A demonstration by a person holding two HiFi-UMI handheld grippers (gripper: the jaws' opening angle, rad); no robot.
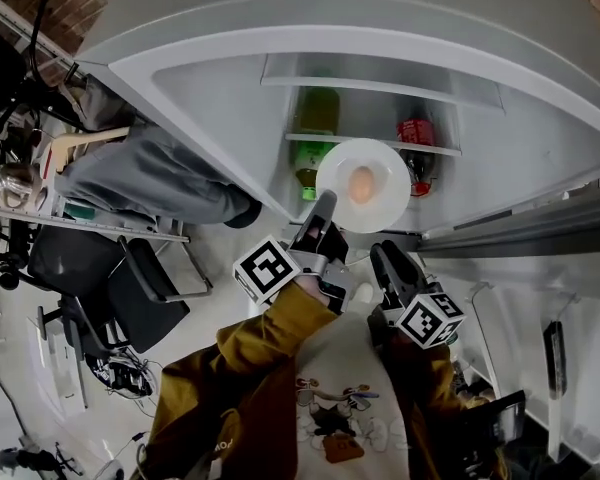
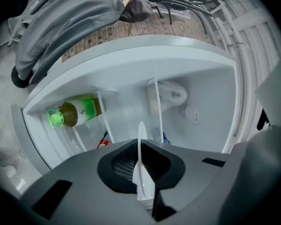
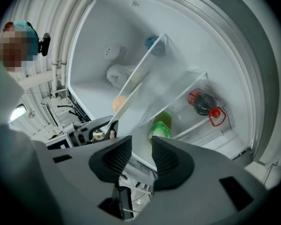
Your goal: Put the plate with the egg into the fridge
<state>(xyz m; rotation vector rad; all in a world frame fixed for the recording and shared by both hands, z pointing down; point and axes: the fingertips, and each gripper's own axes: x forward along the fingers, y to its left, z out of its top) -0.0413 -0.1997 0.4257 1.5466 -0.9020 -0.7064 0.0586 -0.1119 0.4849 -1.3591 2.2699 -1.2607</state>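
Observation:
A white plate (image 1: 380, 203) with a brown egg (image 1: 361, 184) on it hangs level in front of the open fridge, just below its glass shelf (image 1: 375, 144). My left gripper (image 1: 325, 205) is shut on the plate's near rim. In the left gripper view the plate (image 2: 141, 139) shows edge-on, pinched between the jaws of the left gripper (image 2: 141, 162). My right gripper (image 1: 381, 254) hovers just right of and below the plate, open and holding nothing. The right gripper view shows its jaws (image 3: 141, 159) apart, with the plate (image 3: 131, 95) and egg (image 3: 119, 103) beyond.
On the fridge shelves lie a green bottle (image 1: 316, 118) and a dark bottle with a red cap (image 1: 417, 153). The fridge door (image 1: 180, 98) stands open at the left. A person in grey (image 1: 150, 173) bends nearby, beside a black chair (image 1: 130, 288).

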